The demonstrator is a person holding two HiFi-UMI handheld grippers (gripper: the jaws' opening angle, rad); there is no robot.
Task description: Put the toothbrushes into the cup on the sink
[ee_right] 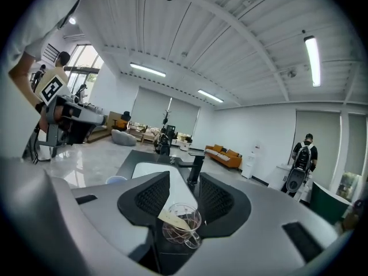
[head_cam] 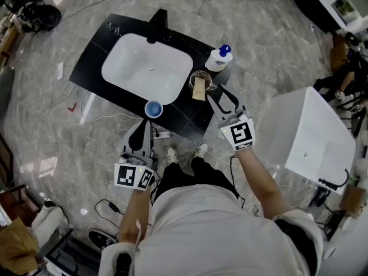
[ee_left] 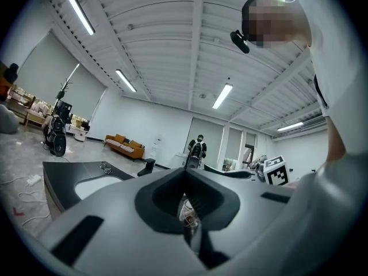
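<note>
Head view, steeply down: left gripper [head_cam: 144, 123] low at the near edge of the black counter [head_cam: 95, 59], pointed at the blue cup [head_cam: 153, 108] and just short of it. Left gripper view: jaw tips pressed together, nothing clamped between them, only a narrow slit behind the tips with a glint of glass seen through it.

Right gripper [head_cam: 223, 95] over the counter's near right corner, jaws spread wide and empty. Right gripper view: glass mug [ee_right: 181, 223] framed in the gap, just ahead of the fingertips, with a flat tan piece [ee_right: 172, 220] leaning inside it. Contact between jaws and mug not discernible.

Blue cup upright, mouth open, on the counter's near strip between the white sink basin [head_cam: 144, 62] and the near edge, left of the glass mug. Toothbrushes not identifiable with certainty; tan piece too small to name.

Farther out: black faucet [head_cam: 156, 25] at the far side of the basin. White bottle [head_cam: 219, 59] with a blue cap just far-right of the mug. Shoes [head_cam: 172, 152] on grey marble floor [head_cam: 46, 125] below the counter's near edge. White box-shaped unit [head_cam: 310, 131] well to the right.
</note>
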